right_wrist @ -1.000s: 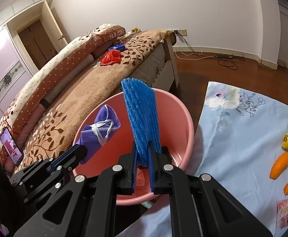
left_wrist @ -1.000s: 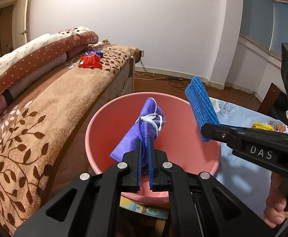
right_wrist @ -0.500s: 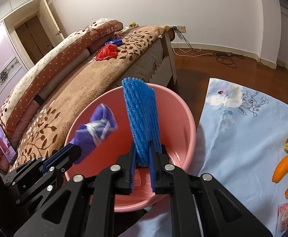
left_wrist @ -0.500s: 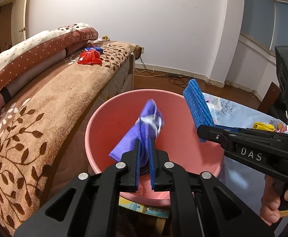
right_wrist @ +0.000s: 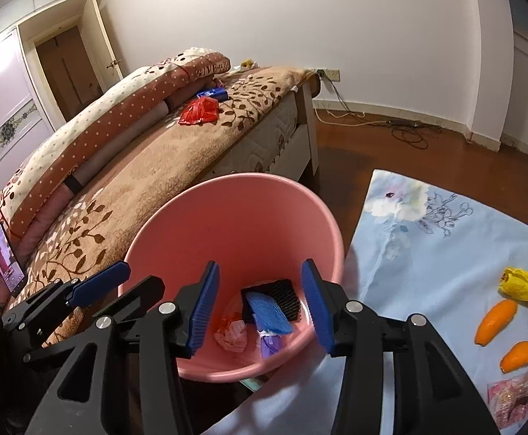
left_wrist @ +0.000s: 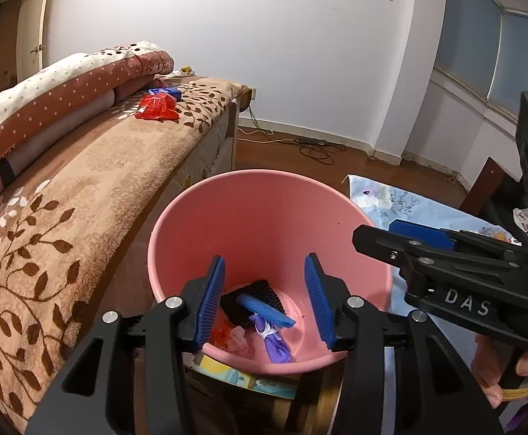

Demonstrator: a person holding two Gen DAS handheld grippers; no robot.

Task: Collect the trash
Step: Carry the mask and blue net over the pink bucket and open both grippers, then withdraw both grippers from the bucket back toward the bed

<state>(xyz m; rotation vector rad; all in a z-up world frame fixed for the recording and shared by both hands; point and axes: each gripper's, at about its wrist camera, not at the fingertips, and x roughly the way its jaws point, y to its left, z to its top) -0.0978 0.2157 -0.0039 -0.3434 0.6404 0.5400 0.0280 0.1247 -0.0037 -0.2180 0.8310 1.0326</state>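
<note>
Bucket [right_wrist: 296, 217] standing between bed [right_wrist: 155, 166] and floral sheet [right_wrist: 445, 253], mask [left_wrist: 274, 340] and mesh pads [left_wrist: 264, 299] lying inside it, wrappers [right_wrist: 200, 110] lying on bed.

Black gripper [left_wrist: 265, 299], ribbed blue pads [left_wrist: 211, 299]

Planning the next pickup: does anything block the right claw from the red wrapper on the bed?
Nothing visible does. The red wrapper lies exposed on the bed, beyond the bucket under the open right claw.

Both wrist views close above the pink bucket [left_wrist: 249, 195] [right_wrist: 227, 195], angled down, bed [left_wrist: 82, 181] shared
</note>
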